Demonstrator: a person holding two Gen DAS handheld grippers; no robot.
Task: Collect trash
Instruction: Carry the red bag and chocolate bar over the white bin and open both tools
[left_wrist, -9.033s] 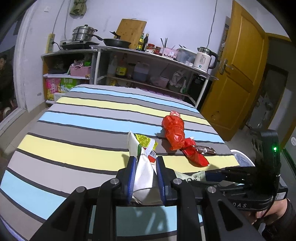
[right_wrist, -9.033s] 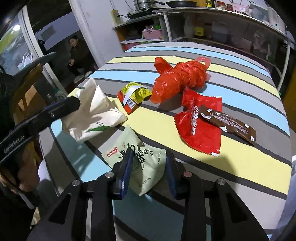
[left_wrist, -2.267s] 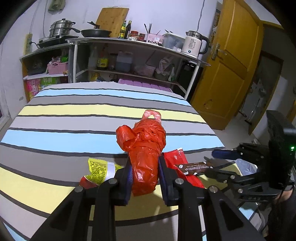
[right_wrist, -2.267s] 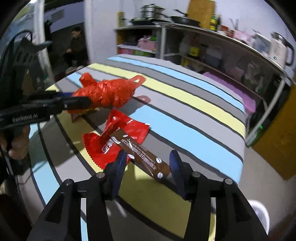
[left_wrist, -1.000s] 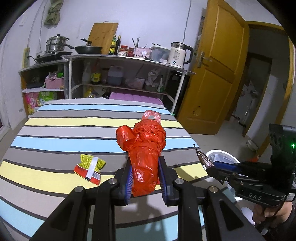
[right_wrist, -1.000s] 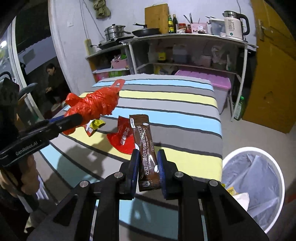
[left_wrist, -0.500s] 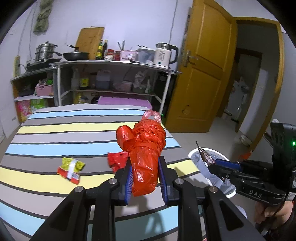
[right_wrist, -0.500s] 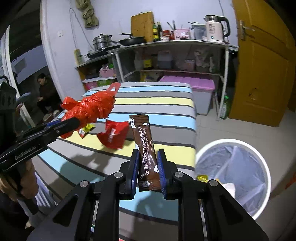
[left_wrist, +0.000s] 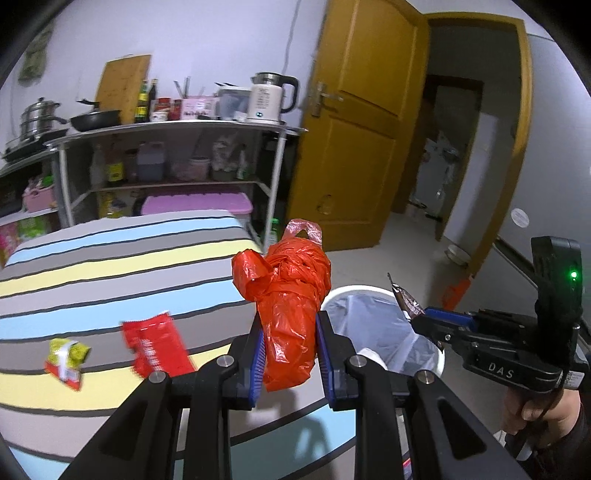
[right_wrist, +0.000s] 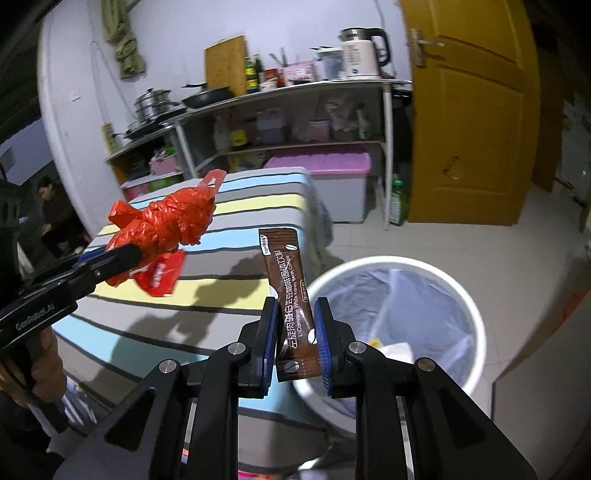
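My left gripper (left_wrist: 290, 341) is shut on a crumpled red plastic bag (left_wrist: 291, 295) and holds it in the air by the table's right edge; the bag also shows in the right wrist view (right_wrist: 166, 219). My right gripper (right_wrist: 295, 332) is shut on a brown coffee sachet (right_wrist: 290, 295), held over the near rim of a white bin with a clear liner (right_wrist: 417, 280). The bin (left_wrist: 384, 332) sits on the floor just right of the table. A red wrapper (left_wrist: 157, 345) and a yellow-red packet (left_wrist: 66, 356) lie on the striped table (left_wrist: 110, 273).
A metal shelf rack with cookware, bottles and a kettle (left_wrist: 166, 155) stands behind the table. A pink-lidded storage box (right_wrist: 328, 184) sits under it. A yellow door (left_wrist: 354, 147) stands open at the right. A person sits far left (right_wrist: 55, 218).
Both grippers have swung right with their loads, away from the table's middle toward the bin. The bin now fills more of the right wrist view. The grips are unchanged.
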